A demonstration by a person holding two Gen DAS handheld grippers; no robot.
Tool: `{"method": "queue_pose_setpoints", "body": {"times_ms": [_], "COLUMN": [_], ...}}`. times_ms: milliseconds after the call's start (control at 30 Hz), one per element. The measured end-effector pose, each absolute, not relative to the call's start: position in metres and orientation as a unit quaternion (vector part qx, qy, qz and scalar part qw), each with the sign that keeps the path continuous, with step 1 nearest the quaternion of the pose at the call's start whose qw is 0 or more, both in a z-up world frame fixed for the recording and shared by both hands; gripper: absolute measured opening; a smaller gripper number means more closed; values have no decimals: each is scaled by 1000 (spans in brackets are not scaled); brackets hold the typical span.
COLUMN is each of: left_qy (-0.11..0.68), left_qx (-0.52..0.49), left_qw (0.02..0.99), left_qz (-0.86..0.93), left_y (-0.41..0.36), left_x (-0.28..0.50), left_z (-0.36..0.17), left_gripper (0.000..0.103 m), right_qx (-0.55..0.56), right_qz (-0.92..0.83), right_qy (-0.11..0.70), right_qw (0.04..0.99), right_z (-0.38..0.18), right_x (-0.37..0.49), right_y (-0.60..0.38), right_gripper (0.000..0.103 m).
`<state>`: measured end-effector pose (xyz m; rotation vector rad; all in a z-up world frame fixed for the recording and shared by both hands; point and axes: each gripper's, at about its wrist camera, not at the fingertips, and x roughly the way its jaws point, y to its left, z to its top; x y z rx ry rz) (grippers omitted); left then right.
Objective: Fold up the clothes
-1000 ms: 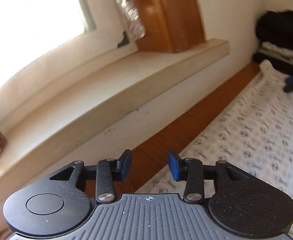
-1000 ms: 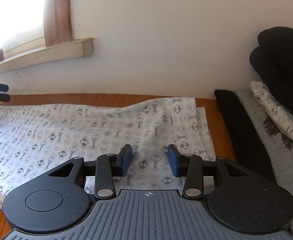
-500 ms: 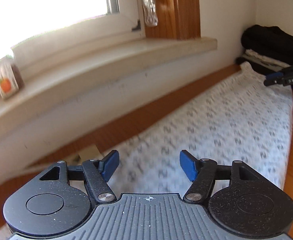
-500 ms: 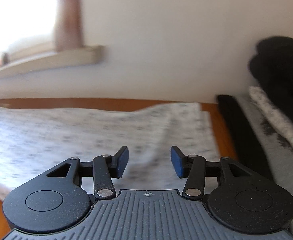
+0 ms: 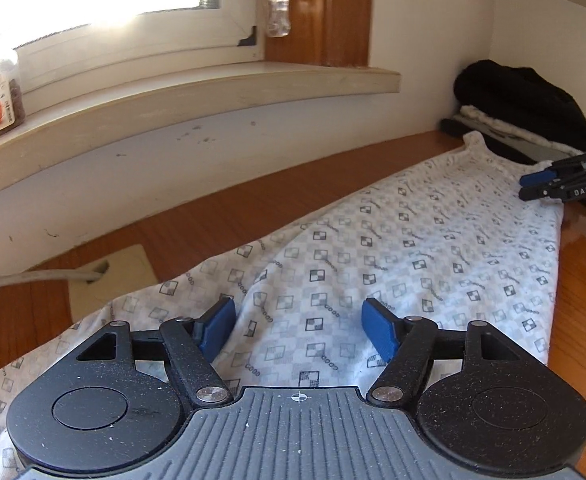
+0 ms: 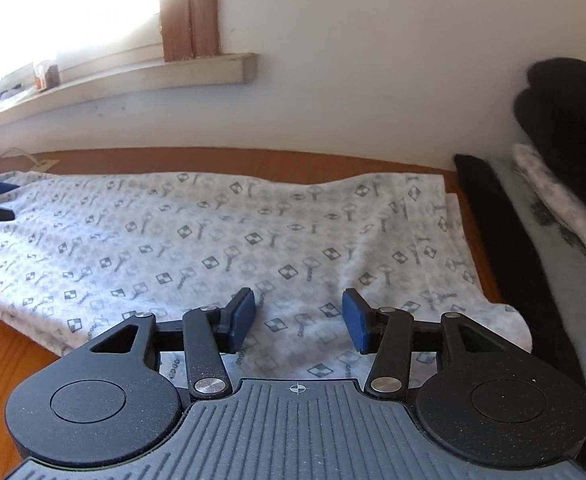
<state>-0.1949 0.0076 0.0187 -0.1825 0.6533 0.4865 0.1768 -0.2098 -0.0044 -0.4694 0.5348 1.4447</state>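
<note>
Patterned garment (image 5: 393, 256) lies flat on the wooden table (image 5: 221, 216), its long axis parallel to the back edge by the wall. Left gripper (image 5: 299, 330) hovers over one end, jaws opening and empty; right gripper (image 6: 299, 318) hovers half-spread over the other end, grasping nothing.

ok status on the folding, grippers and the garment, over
Left gripper jaws opening, nothing gripped. Right gripper open, empty. Patterned garment flat on table. Folded pile beside it, not blocking.
</note>
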Motion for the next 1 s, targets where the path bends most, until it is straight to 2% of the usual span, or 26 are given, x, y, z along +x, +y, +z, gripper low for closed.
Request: {"method": "queue_pose_setpoints", "body": {"times_ms": [133,200,333,533,733,867,900,933,1000], "left_qy": [321,313,296,287,318,344,350,356,359], "left_qx": [-90,-92,-94,-71,-61,-47,-48,-48,-45], "left_qw": [912,911,908,892,837,815,811,808,811], "left_qz": [240,254,281,341,440,465,466,467,460], "left_y": [6,7,12,23,42,54,58,62,68], "left_x": [-193,-202,-231,-331,-454,-505,-510,-516,-520], "left_z": [20,25,40,70,73,65,62,59,56], "left_gripper": [80,81,86,93,93,93,88,74,67], "right_qx": [-210,-212,-184,-181,-190,-178,-177,-176,-177], "right_qz": [630,619,644,667,668,670,670,670,671], "right_qy": [239,237,222,213,221,233,235,235,235], "right_qw": [709,718,709,690,685,682,682,681,681], "right_z": [-4,-2,4,4,-1,-1,-2,-2,-2], "right_x": [171,161,132,98,91,94,95,95,95], "right_y": [-210,-209,-215,-207,-201,-200,-199,-199,-199], "right_gripper": [51,56,56,63,66,67,67,67,68]}}
